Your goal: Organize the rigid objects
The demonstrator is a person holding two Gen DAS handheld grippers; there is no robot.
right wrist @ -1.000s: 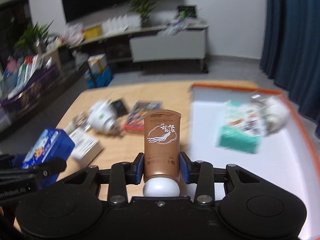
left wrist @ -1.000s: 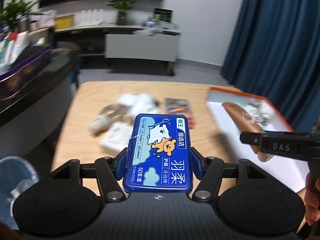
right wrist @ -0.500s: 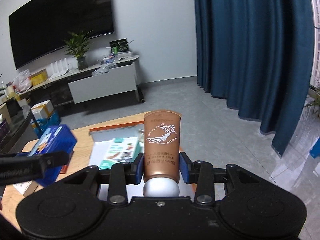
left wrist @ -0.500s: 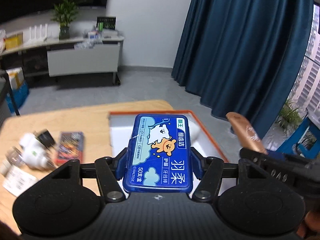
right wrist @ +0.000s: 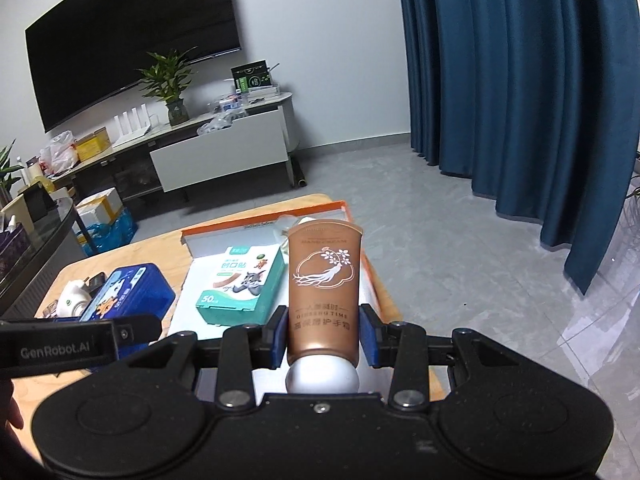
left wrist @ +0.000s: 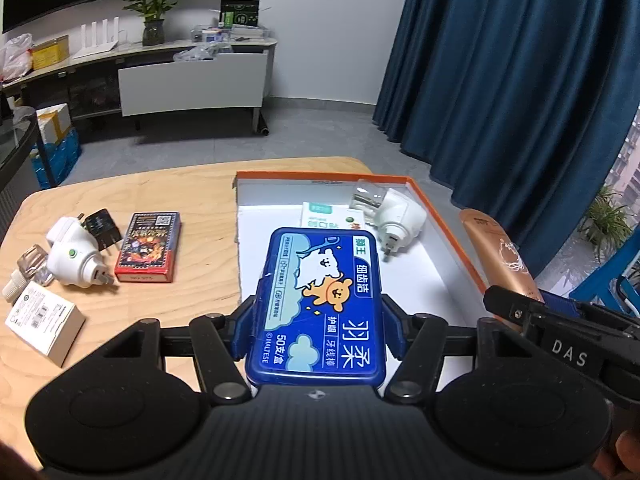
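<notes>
Blue floss-pick case (left wrist: 316, 304) clamped in left gripper (left wrist: 316, 316) above orange-rimmed tray (left wrist: 444, 216), bronze hand-cream tube (right wrist: 323, 288) clamped in right gripper (right wrist: 323, 334) over tray's right edge, wooden table (left wrist: 168, 184) below.

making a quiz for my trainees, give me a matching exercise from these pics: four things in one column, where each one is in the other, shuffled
Things:
1. blue floss box
2. brown hand cream tube
3. card deck
4. teal-and-white box

Places:
A. on the bare wooden table
B. in the left tongs
C. in the orange-rimmed tray
D. in the right tongs

Pairs: 1-B, 2-D, 3-A, 4-C
</notes>
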